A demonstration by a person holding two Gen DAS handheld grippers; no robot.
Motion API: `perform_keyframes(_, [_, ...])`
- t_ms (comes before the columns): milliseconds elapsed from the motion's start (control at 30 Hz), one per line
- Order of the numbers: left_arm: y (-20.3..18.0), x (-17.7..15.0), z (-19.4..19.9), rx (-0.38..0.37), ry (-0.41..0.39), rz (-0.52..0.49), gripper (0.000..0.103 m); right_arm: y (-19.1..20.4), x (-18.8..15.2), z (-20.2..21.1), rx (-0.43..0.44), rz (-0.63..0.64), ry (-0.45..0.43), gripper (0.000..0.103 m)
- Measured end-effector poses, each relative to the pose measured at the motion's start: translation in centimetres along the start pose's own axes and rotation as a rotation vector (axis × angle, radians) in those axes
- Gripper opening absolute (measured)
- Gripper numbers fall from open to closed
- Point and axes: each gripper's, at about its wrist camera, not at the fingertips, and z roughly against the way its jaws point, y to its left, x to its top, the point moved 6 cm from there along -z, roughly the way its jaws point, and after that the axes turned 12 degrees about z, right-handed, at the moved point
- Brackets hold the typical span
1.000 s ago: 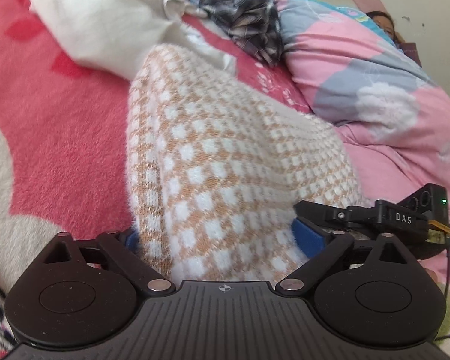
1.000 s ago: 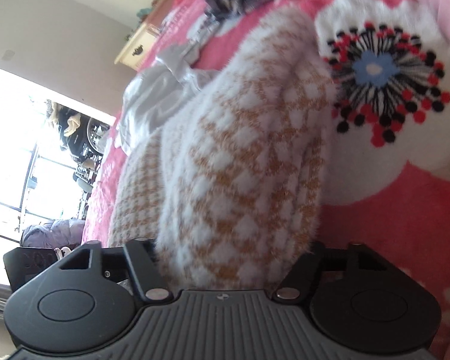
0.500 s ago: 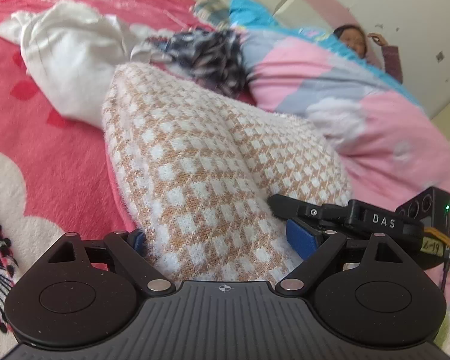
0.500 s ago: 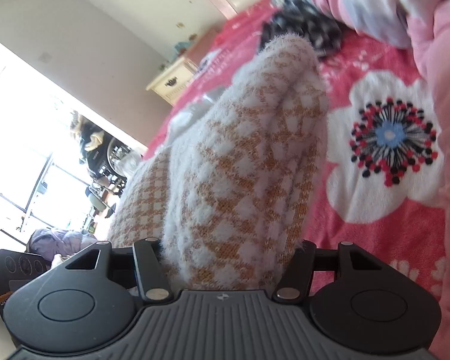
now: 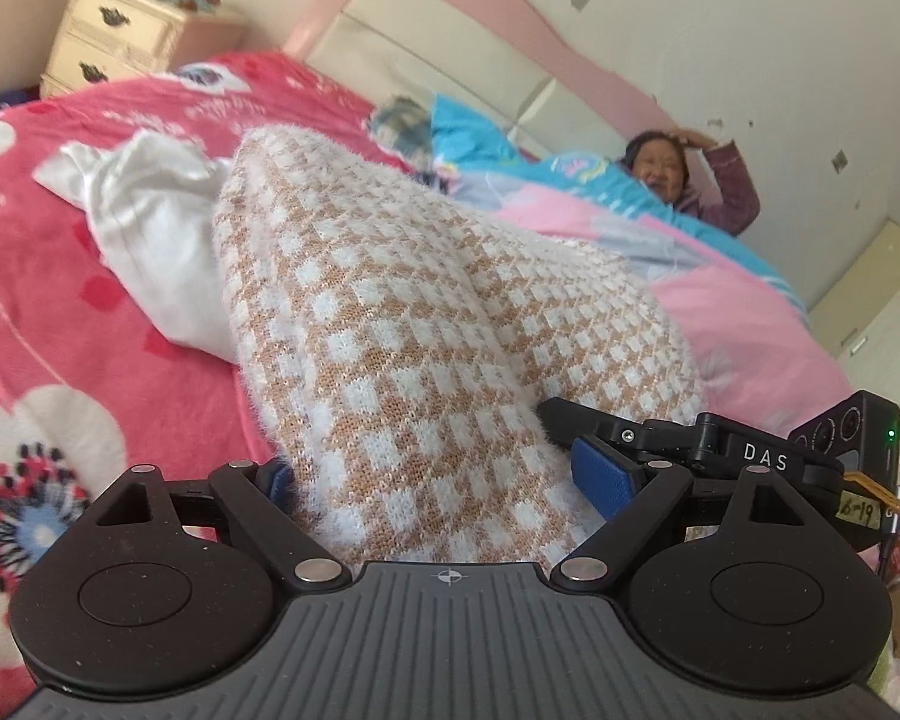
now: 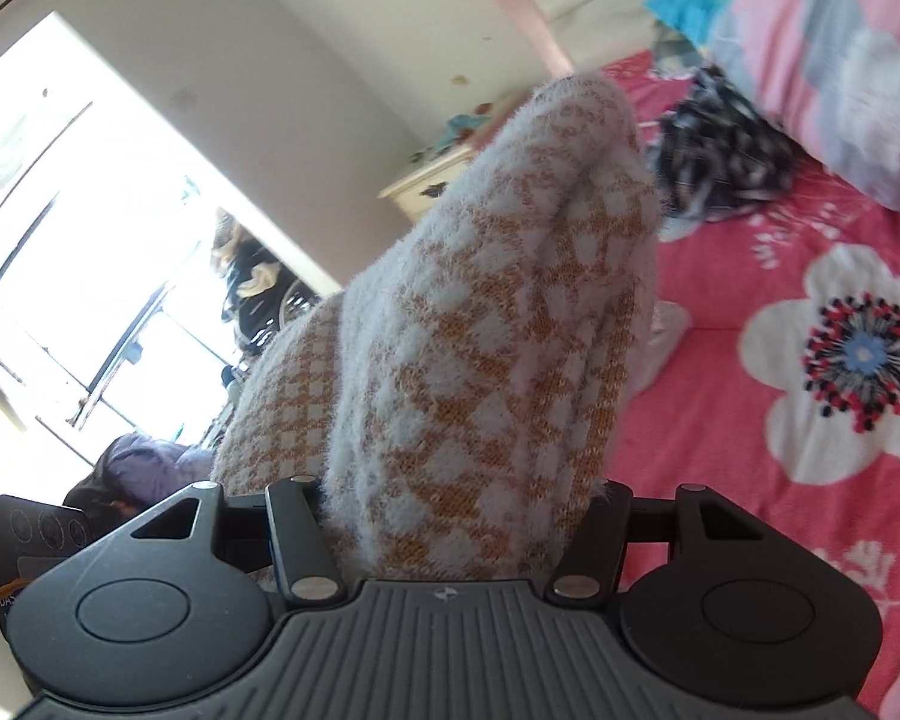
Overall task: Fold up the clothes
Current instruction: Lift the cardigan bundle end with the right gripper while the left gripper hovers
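Note:
A fuzzy orange-and-white checked sweater is lifted off the red floral blanket. It hangs bunched between both grippers. My left gripper is shut on one part of it, and its blue pads press the knit from both sides. In the left wrist view my right gripper holds the sweater's far edge just to the right. In the right wrist view my right gripper is shut on a thick fold of the sweater, which rises in a peak and hides the fingertips.
A white garment lies crumpled on the blanket to the left, and a dark plaid garment lies farther back. A person lies under a pink and blue quilt by the headboard. A cream nightstand stands beside the bed.
Both grippers have risen with the sweater in them and tilted upward. The headboard, wall and window have come into view, and the blanket lies farther below.

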Motion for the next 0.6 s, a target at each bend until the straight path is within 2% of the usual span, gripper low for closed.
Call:
perform_keyframes(267, [1.8, 0.9, 7.0, 0.046, -0.13, 0.046, 0.088, 7.5, 0.6, -2.9, 0.111, 0.124, 0.045, 0.061])
perform_keyframes(600, [6.5, 2.7, 18.2, 0.228, -0.363, 0.116, 0.088, 20.7, 0.6, -11.0, 0.386, 0.272, 0.15, 0.061])
